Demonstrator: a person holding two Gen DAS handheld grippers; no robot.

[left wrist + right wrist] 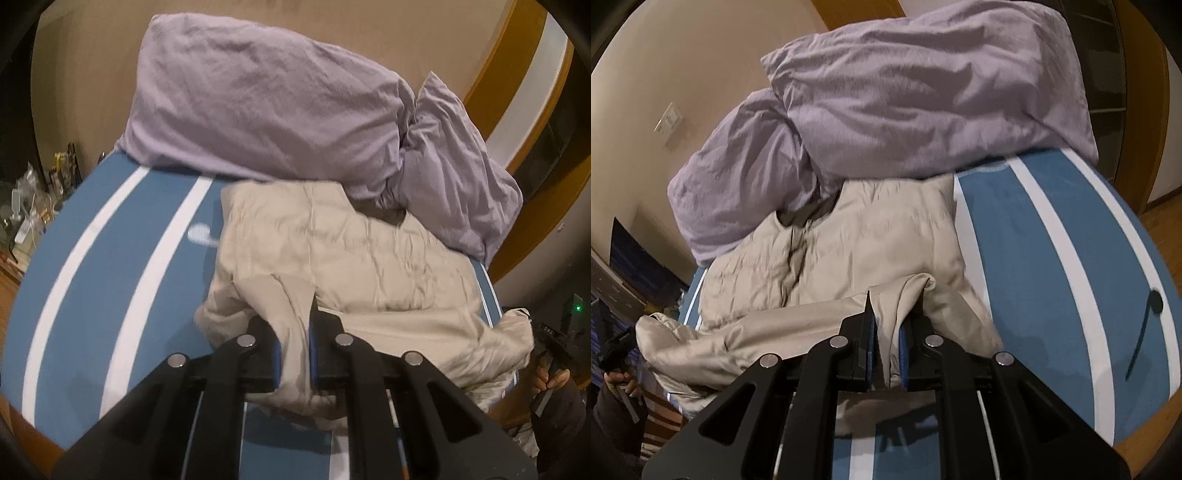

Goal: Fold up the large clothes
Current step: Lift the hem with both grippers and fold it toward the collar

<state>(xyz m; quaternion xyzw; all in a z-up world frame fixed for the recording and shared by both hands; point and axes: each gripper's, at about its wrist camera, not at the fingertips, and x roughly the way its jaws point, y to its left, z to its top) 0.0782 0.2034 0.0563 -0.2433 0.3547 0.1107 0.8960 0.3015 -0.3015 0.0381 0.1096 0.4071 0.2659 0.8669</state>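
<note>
Left hand-held gripper: jaws pinched tight on a bunched fold of the beige jacket
Right hand-held gripper: likewise clamped on a fold of the jacket's near edge
Jacket: lying crumpled across the bed, near hem lifted
Bed cover: blue with white stripes
Far end: lilac pillow and rumpled lilac duvet, touching the jacket's collar end

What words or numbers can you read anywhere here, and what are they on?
None can be read.
White logo on the blue bed cover: too blurred to read.
Small display on the dark device at the right edge of the left wrist view: some marks, too small to read.
Beige jacket and lilac bedding: no text showing.
</note>
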